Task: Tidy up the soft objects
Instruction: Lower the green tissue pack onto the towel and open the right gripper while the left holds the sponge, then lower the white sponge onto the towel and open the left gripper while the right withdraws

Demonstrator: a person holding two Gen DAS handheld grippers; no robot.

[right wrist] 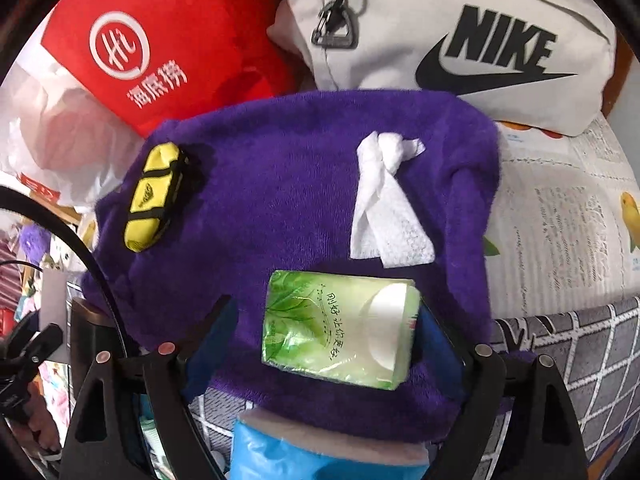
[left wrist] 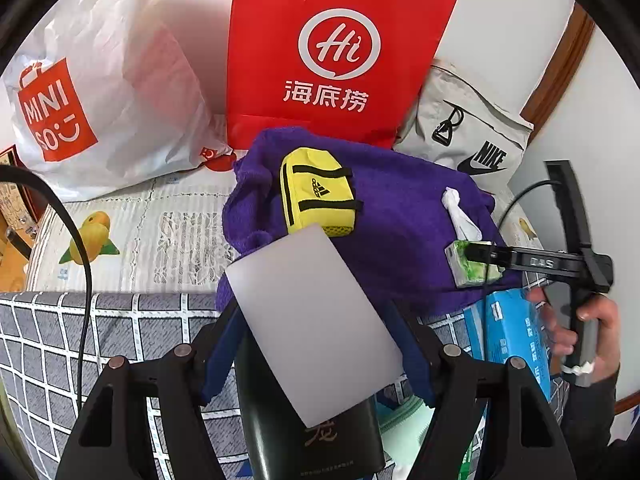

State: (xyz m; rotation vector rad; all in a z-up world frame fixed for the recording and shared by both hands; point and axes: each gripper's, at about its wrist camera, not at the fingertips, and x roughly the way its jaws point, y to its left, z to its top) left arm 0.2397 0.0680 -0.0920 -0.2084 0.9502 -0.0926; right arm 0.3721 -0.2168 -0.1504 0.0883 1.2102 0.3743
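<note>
A purple towel (left wrist: 400, 208) (right wrist: 280, 184) lies spread on the bed. On it rest a small yellow pouch (left wrist: 316, 196) (right wrist: 154, 196), a knotted white tissue (left wrist: 460, 216) (right wrist: 384, 200) and a green tissue pack (left wrist: 464, 268) (right wrist: 340, 328). My right gripper (right wrist: 324, 308) (left wrist: 480, 254) is open around the pack: the right finger touches it, the left finger stands clear, and the pack rests on the towel. My left gripper (left wrist: 312, 308) is shut on a flat white board (left wrist: 312, 320) at the towel's near edge, with a black box (left wrist: 320, 444) beneath.
Behind the towel stand a red paper bag (left wrist: 340, 52) (right wrist: 160, 52), a white plastic shopping bag (left wrist: 100, 80) and a grey sports bag (left wrist: 464, 132) (right wrist: 460, 40). A blue packet (left wrist: 516, 340) (right wrist: 300, 456) lies near the towel's front edge. A black cable (left wrist: 80, 260) crosses the left.
</note>
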